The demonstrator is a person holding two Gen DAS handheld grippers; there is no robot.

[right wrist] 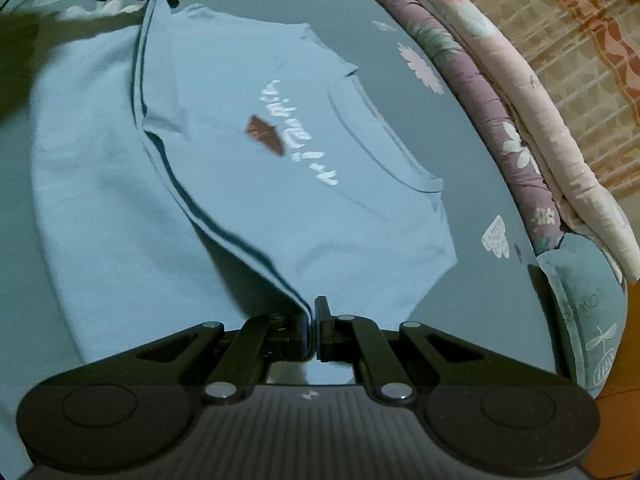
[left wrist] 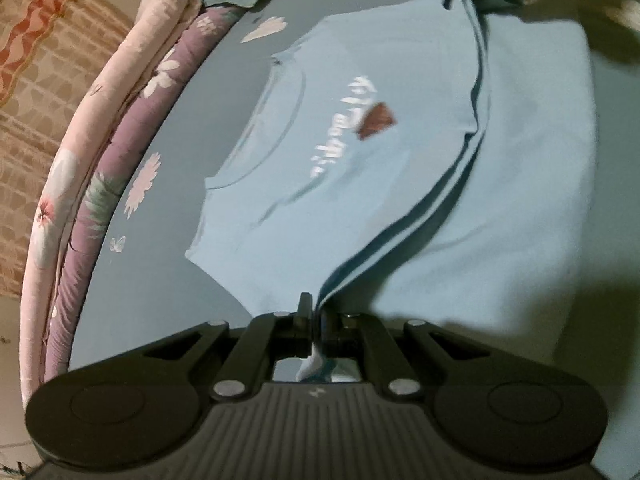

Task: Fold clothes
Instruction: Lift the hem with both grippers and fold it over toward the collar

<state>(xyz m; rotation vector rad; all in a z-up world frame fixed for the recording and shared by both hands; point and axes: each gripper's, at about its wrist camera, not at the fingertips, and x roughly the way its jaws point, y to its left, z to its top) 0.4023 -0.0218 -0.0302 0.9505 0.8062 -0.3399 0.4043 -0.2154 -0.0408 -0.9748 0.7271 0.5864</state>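
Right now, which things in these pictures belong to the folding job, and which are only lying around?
Belongs to the job:
- light blue T-shirt, partly folded over
- left gripper, shut on the T-shirt's edge
- right gripper, shut on the same edge

Only lying around:
- blue floral bedsheet underneath
- purple and pink quilt
- teal pillow

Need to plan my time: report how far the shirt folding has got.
Done: sides appear tucked in, leaving the light blue T-shirt a narrow panel. In hand: left hand-held gripper and right hand-held gripper each pinch a corner of one end, raised off the bed. Left: laying it over, smoothing.
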